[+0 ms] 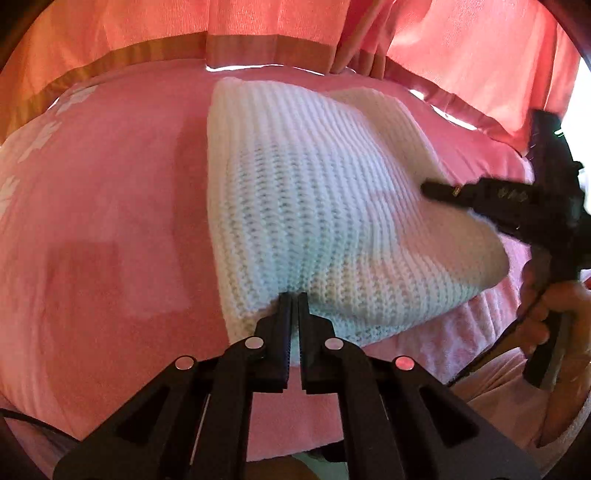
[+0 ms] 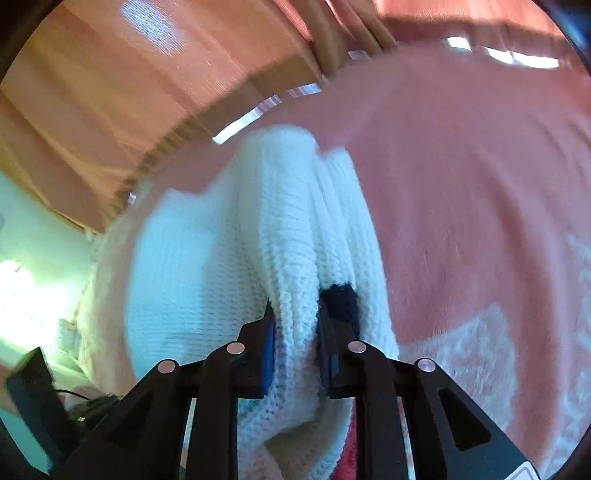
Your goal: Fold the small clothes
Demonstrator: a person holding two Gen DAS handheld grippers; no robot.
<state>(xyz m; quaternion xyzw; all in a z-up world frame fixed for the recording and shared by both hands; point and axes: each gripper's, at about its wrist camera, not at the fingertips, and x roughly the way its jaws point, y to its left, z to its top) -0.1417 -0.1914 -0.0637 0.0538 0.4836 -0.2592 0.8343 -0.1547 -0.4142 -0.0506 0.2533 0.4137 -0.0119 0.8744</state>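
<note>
Left gripper (image 1: pixel 294 295) is pinching the near edge of the white ribbed knit garment (image 1: pixel 317 206), jaws together on it. Right gripper (image 2: pixel 295 314) is clamping a bunched fold at its right side, likely for lifting both ends. Garment is lying on the pink bedspread (image 1: pixel 110 221).

A pink blanket (image 1: pixel 110 192) with white patterned patches covers the bed. Behind it hang orange-pink curtains (image 1: pixel 110 33) with a darker band along the hem. At the left edge, blurred, stands perhaps a pale wall (image 2: pixel 33 229).
</note>
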